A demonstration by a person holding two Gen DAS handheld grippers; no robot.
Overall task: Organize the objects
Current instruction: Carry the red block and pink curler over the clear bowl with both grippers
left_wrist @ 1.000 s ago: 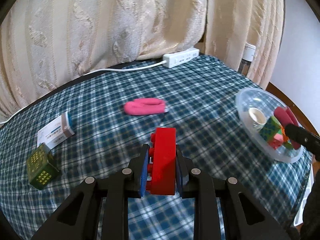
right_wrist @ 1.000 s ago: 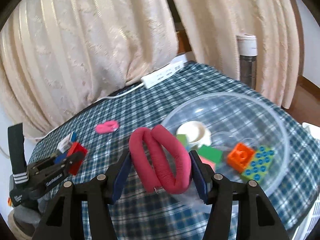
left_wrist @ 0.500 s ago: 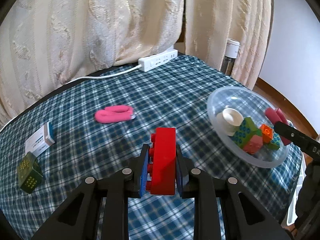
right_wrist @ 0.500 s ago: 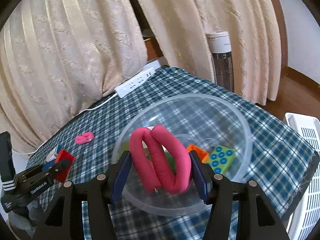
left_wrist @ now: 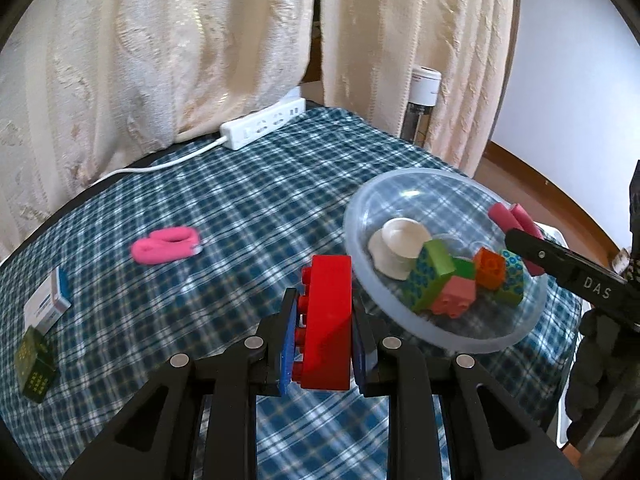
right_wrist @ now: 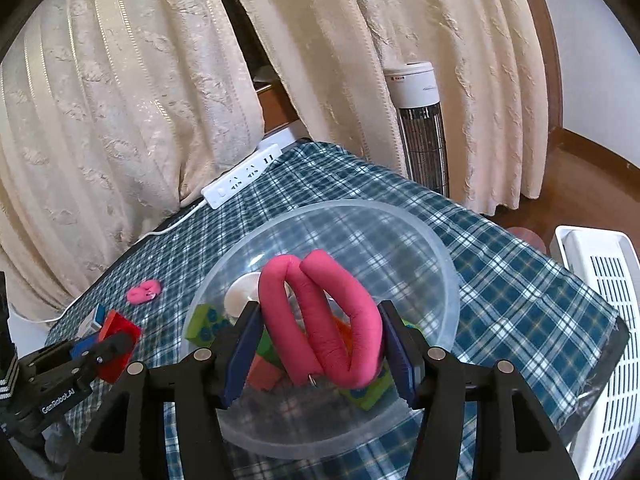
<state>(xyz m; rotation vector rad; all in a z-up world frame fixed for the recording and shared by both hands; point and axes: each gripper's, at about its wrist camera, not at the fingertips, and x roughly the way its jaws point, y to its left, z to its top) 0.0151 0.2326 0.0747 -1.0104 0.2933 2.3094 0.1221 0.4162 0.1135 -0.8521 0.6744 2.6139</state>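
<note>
While the left gripper is clamped on a red brick just short of the clear bowl, the right gripper squeezes a folded pink foam tube directly over that bowl. Below it lie several coloured blocks and a white cup, so the sorting looks partly done. Ahead-left of the left gripper, on the checked desk, another pink piece, a small box and what seems a green cube remain.
</note>
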